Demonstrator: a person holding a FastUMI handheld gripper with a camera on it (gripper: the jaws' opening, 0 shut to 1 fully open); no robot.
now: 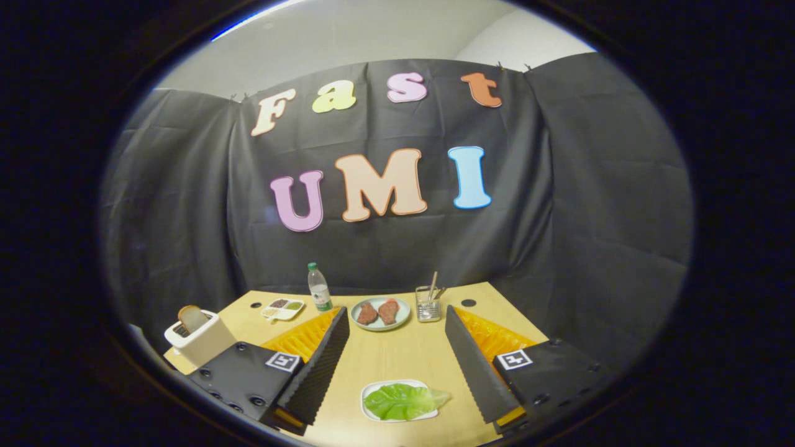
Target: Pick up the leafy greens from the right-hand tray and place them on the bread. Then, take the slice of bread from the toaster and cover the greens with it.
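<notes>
A green lettuce leaf lies on a small white tray on the wooden table, low between my two fingers and nearer than their tips. My gripper is open and holds nothing, hovering above the table. Just beyond the fingertips sits a pale round plate with two brown slices side by side. To the left of the left finger stands a white toaster, and a slice of bread sticks up out of its slot.
A water bottle stands at the table's back edge, with a small white divided dish to its left. A clear holder with utensils is right of the plate. The black cloth wall closes off the back.
</notes>
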